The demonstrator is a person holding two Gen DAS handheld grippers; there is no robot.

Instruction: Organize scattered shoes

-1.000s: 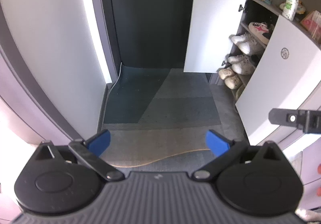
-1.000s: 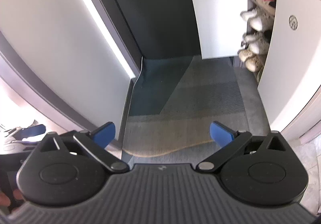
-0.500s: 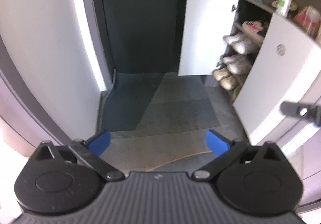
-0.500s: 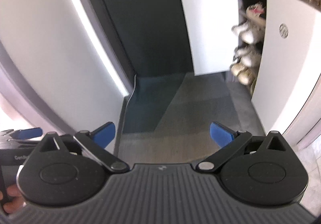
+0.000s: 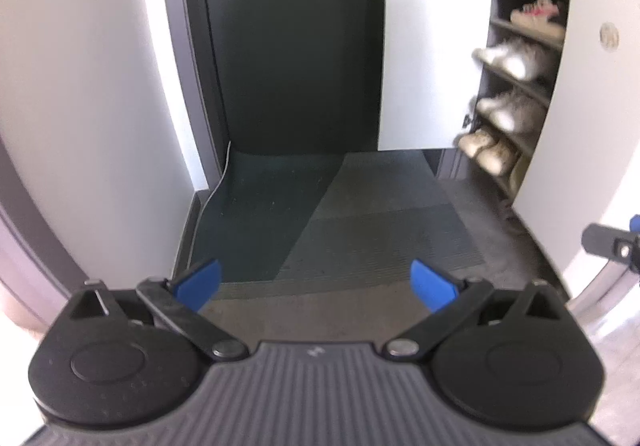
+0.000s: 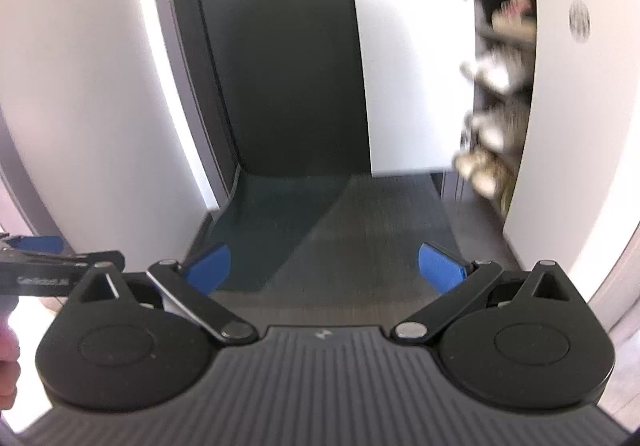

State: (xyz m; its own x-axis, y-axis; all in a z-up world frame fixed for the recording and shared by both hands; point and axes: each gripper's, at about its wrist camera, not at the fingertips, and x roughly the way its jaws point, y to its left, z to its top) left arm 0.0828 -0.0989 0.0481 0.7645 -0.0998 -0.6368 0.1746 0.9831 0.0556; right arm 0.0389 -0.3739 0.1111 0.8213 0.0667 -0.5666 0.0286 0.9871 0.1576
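Several pale shoes sit on the shelves of an open white cabinet at the right: white sneakers (image 5: 508, 58) on a middle shelf, another white pair (image 5: 500, 110) below, beige clogs (image 5: 488, 152) lowest, a pink-marked pair (image 5: 536, 12) on top. In the right wrist view the same shoes (image 6: 492, 74) are blurred. My left gripper (image 5: 316, 284) is open and empty above the floor mat. My right gripper (image 6: 325, 269) is open and empty too. No shoe lies on the mat in view.
A grey floor mat (image 5: 360, 230) fills the entry before a dark door (image 5: 288, 46). Two white cabinet doors (image 5: 432, 54) (image 5: 592, 106) stand open. A white wall (image 5: 80, 86) runs along the left. The other gripper shows at the frame edges (image 5: 612, 246) (image 6: 52, 270). A hand (image 6: 8, 362) is at the lower left.
Both grippers have moved forward and turned toward the cabinet, so the shoes look larger and motion-blurred. Both stay open and empty.
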